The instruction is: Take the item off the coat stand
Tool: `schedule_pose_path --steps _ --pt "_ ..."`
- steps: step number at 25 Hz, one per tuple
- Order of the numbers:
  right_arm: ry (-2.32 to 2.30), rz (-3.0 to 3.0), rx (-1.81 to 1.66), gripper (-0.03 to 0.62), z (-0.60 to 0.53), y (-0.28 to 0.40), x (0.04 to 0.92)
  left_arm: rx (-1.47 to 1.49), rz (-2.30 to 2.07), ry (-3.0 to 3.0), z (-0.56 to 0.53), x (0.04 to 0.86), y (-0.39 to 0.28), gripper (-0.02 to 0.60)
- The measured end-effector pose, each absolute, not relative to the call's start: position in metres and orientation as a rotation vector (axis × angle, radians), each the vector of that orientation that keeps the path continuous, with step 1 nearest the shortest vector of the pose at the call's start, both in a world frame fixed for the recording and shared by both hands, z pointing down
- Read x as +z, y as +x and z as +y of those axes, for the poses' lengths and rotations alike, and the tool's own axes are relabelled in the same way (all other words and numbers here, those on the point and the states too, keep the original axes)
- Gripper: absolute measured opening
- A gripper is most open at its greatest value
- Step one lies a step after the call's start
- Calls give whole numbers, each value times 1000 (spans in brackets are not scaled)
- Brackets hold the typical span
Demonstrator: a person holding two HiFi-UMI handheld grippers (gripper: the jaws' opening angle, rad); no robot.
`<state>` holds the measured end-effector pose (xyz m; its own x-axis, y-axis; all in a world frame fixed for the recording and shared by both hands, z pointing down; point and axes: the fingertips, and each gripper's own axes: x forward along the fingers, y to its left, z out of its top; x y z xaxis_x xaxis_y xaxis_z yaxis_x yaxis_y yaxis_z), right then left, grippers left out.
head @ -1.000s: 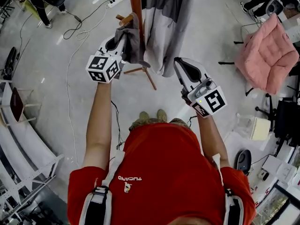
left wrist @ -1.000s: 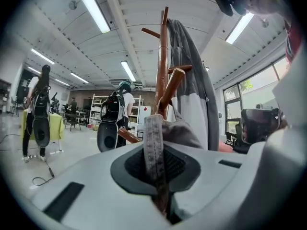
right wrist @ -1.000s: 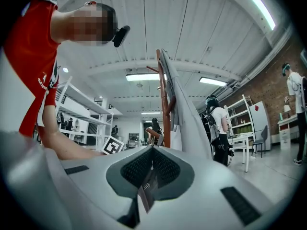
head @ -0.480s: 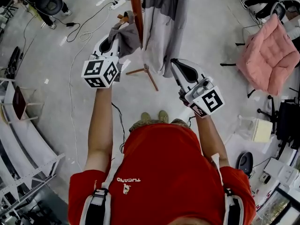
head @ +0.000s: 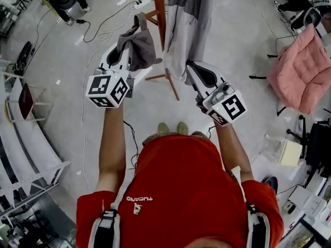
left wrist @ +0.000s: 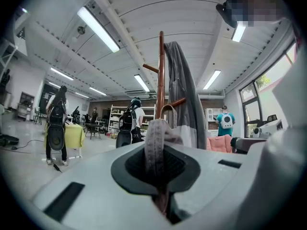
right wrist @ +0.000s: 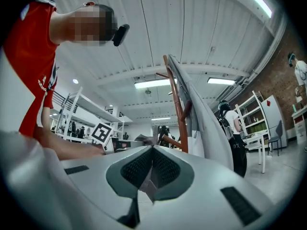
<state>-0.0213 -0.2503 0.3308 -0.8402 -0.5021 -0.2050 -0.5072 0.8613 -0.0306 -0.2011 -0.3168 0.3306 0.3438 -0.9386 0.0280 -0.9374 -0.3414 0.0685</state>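
A grey-brown cloth item (head: 138, 45) hangs from my left gripper (head: 125, 54), which is shut on a fold of it. In the left gripper view the pinched fabric (left wrist: 156, 145) stands up between the shut jaws. The cloth is just left of the brown wooden coat stand (head: 161, 14), whose pole (left wrist: 161, 80) rises ahead. A long grey and white garment (head: 185, 30) still hangs on the stand. My right gripper (head: 192, 68) is shut with nothing in it, close to that garment's lower edge (right wrist: 204, 123). The stand's pole (right wrist: 178, 109) is right in front of the right gripper.
A pink cushioned chair (head: 302, 68) stands at the right. A power strip with cables (head: 138, 4) lies on the floor behind the stand. White shelving (head: 23, 143) runs along the left. People with backpacks (left wrist: 128, 123) stand further back in the room.
My left gripper has drawn the cloth item away from the stand's peg and towards me. The right gripper has edged closer to the hanging garment.
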Motion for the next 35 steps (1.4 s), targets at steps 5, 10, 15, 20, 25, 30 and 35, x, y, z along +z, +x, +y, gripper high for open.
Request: schedule_pose_path --steps 5,10,15,20,25,30,35 --pt "-711 2832 47 24 -246 -31 324 -59 -1788 2512 -285 318 -204 17" --pt "-668 2828 52 24 -241 -35 316 -102 -1786 2503 -254 307 -198 17" --pt "-659 2806 27 24 -240 -35 313 -119 -1782 2501 -234 308 -187 17" --pt "-643 2799 30 23 -234 -35 310 -120 -1762 2512 -222 311 -175 17" --pt "-659 2798 35 23 -233 -32 311 -98 -1749 2534 -216 312 -168 17" --pt "-658 2801 34 23 -233 -30 313 -93 -1746 2534 -216 315 -167 17" --pt "-654 2803 34 23 -231 -31 313 -85 -1735 2542 -215 315 -164 17"
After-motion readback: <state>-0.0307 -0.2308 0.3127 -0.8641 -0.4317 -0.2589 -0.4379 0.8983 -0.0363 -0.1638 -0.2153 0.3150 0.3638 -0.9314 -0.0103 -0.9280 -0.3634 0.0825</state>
